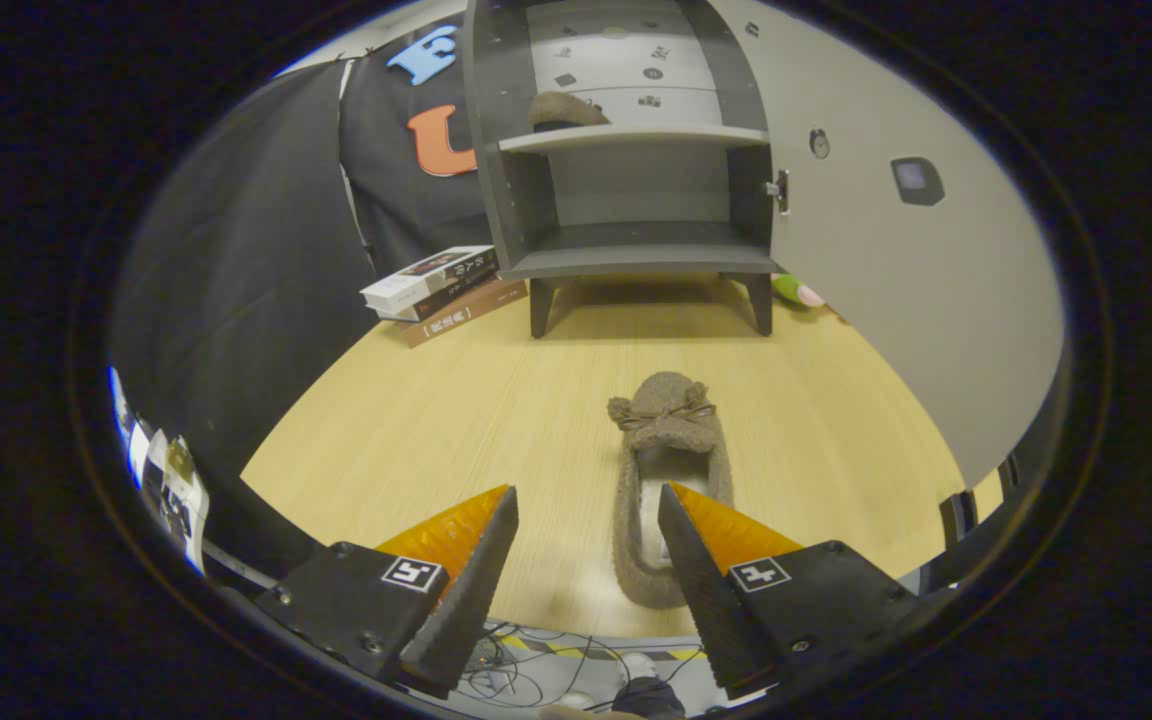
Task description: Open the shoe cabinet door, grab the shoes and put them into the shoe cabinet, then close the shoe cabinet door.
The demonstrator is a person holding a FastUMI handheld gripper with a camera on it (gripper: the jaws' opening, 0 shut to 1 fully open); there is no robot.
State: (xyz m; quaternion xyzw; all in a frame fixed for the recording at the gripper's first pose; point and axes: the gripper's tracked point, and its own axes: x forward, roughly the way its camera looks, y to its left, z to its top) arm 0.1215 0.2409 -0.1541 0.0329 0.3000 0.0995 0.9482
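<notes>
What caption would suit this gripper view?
Open gripper nears a fuzzy slipper on the table; its mate already sits inside the open cabinet.

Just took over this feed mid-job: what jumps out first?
A fuzzy brown slipper lies on the wooden table, heel at the right finger of the open gripper, toe pointing to the shoe cabinet beyond. Its door stands open at the right, and a second slipper already sits on the upper shelf.
</notes>
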